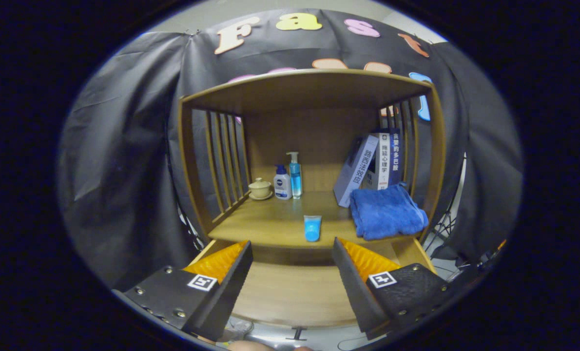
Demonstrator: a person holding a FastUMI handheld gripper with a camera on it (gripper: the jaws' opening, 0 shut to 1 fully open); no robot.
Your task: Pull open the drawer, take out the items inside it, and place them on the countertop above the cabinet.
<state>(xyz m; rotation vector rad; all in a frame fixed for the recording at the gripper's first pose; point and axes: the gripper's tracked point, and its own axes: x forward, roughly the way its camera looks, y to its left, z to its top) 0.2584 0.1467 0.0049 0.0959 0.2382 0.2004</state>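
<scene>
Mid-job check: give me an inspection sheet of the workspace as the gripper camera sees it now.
Surface: wooden countertop bare at its middle; open drawer below looks empty.
Job's things: blue tube upright at the countertop's front edge, just beyond the fingers.
Clutter: blue towel right; books leaning behind it; two pump bottles and a lidded cup at the back.
Grippers: gripper open, holding nothing, over the drawer.
Cables: some right of the cabinet.
Surroundings: black cloth wall.

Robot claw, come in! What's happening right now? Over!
Claw open, empty. Drawer open below it. Blue tube on countertop just ahead. Nothing blocking.
</scene>
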